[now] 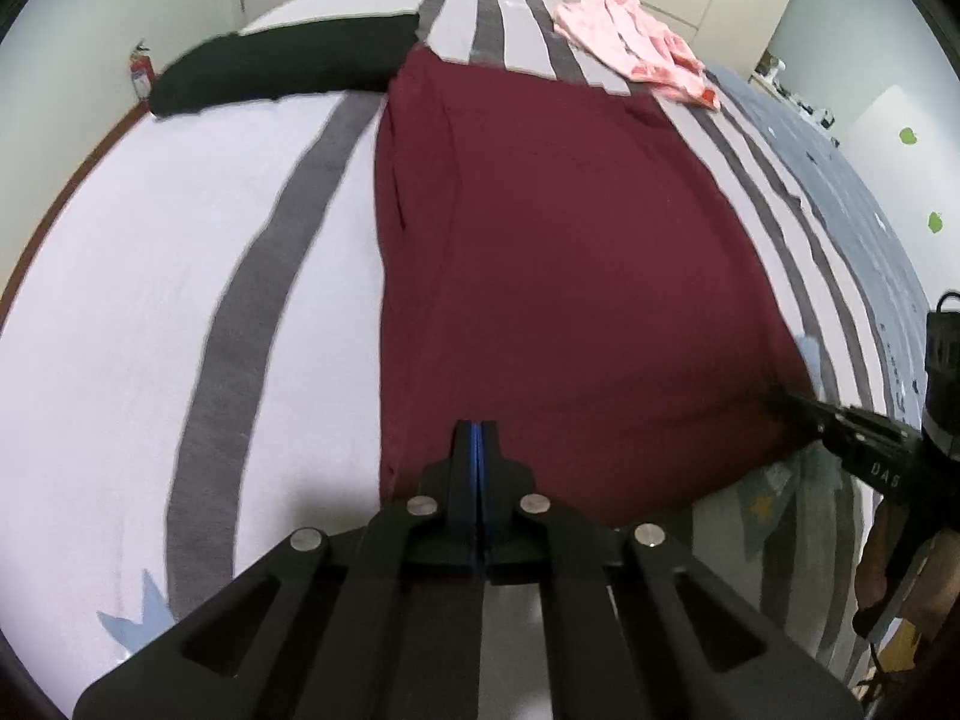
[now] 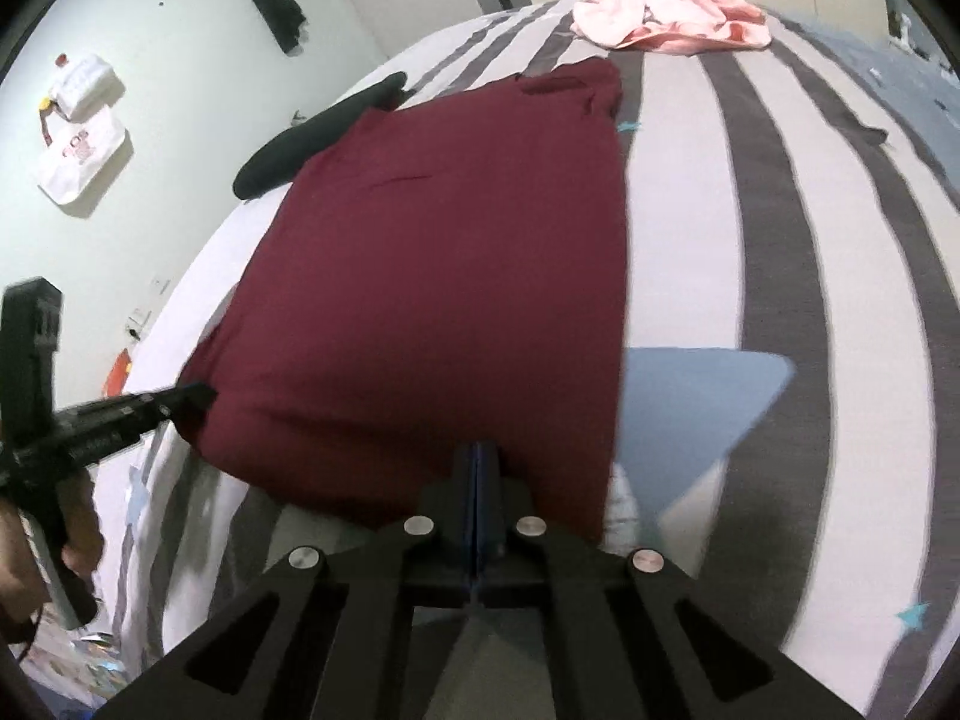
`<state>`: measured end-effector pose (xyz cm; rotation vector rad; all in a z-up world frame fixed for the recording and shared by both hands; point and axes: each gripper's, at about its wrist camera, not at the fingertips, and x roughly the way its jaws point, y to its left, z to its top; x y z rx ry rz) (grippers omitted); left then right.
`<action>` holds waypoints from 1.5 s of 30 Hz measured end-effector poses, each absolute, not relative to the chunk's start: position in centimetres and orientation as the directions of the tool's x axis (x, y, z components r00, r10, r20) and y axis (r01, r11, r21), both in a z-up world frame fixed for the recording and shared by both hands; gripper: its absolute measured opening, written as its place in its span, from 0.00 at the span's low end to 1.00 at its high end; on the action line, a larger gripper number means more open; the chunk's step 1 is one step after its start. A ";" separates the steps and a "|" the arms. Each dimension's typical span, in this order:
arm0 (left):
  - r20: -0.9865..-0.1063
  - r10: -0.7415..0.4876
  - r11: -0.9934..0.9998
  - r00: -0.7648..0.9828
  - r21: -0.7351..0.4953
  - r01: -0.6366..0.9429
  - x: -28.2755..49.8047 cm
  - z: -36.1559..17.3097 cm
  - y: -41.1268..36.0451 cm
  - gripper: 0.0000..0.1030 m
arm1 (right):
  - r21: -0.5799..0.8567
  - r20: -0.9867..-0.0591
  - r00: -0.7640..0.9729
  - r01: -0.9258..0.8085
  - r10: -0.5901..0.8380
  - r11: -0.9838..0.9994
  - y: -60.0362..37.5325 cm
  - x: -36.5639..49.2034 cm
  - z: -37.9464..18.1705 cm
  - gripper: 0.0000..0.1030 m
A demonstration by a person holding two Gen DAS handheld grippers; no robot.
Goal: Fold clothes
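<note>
While both point steeply down, left tool (image 1: 478,429) and right tool (image 2: 478,450) pinch the maroon garment's (image 1: 570,252) near edge.

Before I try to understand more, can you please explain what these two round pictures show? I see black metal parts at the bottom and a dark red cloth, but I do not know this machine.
There is no robot here. A person holds one hand tool in each hand, each with two fingers, and each carries a wide-angle camera looking along them. One picture comes from the left gripper, the other from the right gripper. Each tool also shows at the side of the other picture.

Both look down on a bed with a striped sheet. On it lie a dark red garment, partly folded, a pink garment further away, and a black garment.

Both grippers are shut on the near edge of the dark red garment, one near each corner.
</note>
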<state>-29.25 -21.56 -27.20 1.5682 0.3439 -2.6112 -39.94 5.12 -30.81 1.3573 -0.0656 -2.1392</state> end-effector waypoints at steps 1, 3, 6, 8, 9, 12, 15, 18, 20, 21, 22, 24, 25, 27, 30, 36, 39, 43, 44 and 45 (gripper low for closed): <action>-0.880 0.053 -0.970 -0.472 -0.158 0.185 -29.2 -27.3 -21.7 0.02 | 0.344 -0.810 -0.300 0.452 -0.504 -0.823 5.4 -39.9 -30.7 0.00; -0.885 0.072 -0.963 -0.461 -0.182 0.198 -27.8 -28.7 -21.8 0.02 | 0.356 -0.809 -0.296 0.439 -0.507 -0.825 5.9 -39.9 -30.9 0.00; -0.893 0.094 -0.953 -0.441 -0.208 0.219 -28.4 -29.5 -22.3 0.02 | 0.377 -0.809 -0.283 0.422 -0.515 -0.824 6.4 -40.0 -31.1 0.00; -0.891 0.082 -0.956 -0.447 -0.197 0.219 -29.1 -28.5 -22.4 0.02 | 0.368 -0.817 -0.280 0.419 -0.504 -0.830 6.5 -40.2 -30.7 0.00; -0.884 0.071 -0.956 -0.463 -0.192 0.220 -29.3 -27.8 -22.5 0.02 | 0.355 -0.823 -0.283 0.421 -0.493 -0.835 6.5 -40.3 -30.4 0.00; -0.857 0.034 -0.954 -0.515 -0.181 0.238 -31.3 -25.7 -24.2 0.02 | 0.350 -0.803 -0.333 0.409 -0.495 -0.843 6.7 -42.1 -28.6 0.04; -0.842 0.021 -0.958 -0.539 -0.170 0.229 -34.8 -25.3 -25.6 0.02 | 0.343 -0.782 -0.372 0.413 -0.500 -0.844 6.2 -44.6 -27.3 0.04; -0.814 0.016 -0.971 -0.580 -0.152 0.185 -39.3 -24.9 -26.3 0.02 | 0.315 -0.759 -0.408 0.452 -0.507 -0.835 3.8 -48.7 -26.4 0.04; -0.809 0.027 -0.977 -0.587 -0.147 0.157 -43.5 -25.1 -26.5 0.02 | 0.303 -0.743 -0.425 0.476 -0.518 -0.825 1.6 -51.8 -26.1 0.04; -0.809 0.036 -0.976 -0.587 -0.154 0.152 -44.6 -25.3 -26.6 0.02 | 0.293 -0.739 -0.432 0.485 -0.517 -0.824 0.6 -53.4 -26.1 0.04; -0.813 0.041 -0.976 -0.581 -0.156 0.150 -46.3 -25.8 -26.9 0.02 | 0.294 -0.736 -0.432 0.489 -0.521 -0.821 -0.2 -54.3 -26.2 0.04; -0.825 0.037 -0.978 -0.563 -0.144 0.148 -48.6 -26.8 -27.3 0.02 | 0.303 -0.736 -0.429 0.483 -0.524 -0.822 -1.5 -57.3 -26.5 0.04; -0.833 0.035 -0.979 -0.552 -0.139 0.147 -49.3 -27.4 -27.5 0.02 | 0.307 -0.736 -0.428 0.480 -0.525 -0.822 -2.2 -58.8 -26.7 0.04; -0.845 0.034 -0.982 -0.534 -0.128 0.140 -50.2 -28.2 -27.6 0.02 | 0.303 -0.741 -0.433 0.465 -0.513 -0.832 -2.9 -60.8 -27.2 0.04; -0.859 0.034 -0.986 -0.511 -0.112 0.122 -50.6 -29.3 -27.4 0.02 | 0.280 -0.771 -0.424 0.446 -0.476 -0.850 -3.5 -63.2 -28.8 0.04; -0.857 0.052 -0.991 -0.512 -0.108 0.079 -49.8 -28.8 -27.1 0.02 | 0.310 -0.790 -0.395 0.401 -0.468 -0.862 -2.4 -66.5 -30.9 0.00; -0.855 0.072 -0.988 -0.513 -0.133 0.084 -49.7 -28.8 -27.5 0.02 | 0.292 -0.781 -0.414 0.421 -0.468 -0.859 -2.3 -66.6 -30.0 0.00; -0.861 0.087 -0.985 -0.501 -0.150 0.087 -50.0 -29.2 -27.7 0.02 | 0.314 -0.781 -0.407 0.398 -0.473 -0.862 -1.5 -67.7 -30.1 0.00; -0.863 0.090 -0.985 -0.498 -0.152 0.086 -50.0 -29.2 -27.7 0.02 | 0.315 -0.786 -0.401 0.394 -0.470 -0.863 -1.5 -68.0 -30.3 0.00; -0.863 0.093 -0.985 -0.497 -0.151 0.079 -50.1 -29.2 -27.7 0.02 | 0.317 -0.791 -0.394 0.389 -0.467 -0.865 -1.4 -68.4 -30.4 0.00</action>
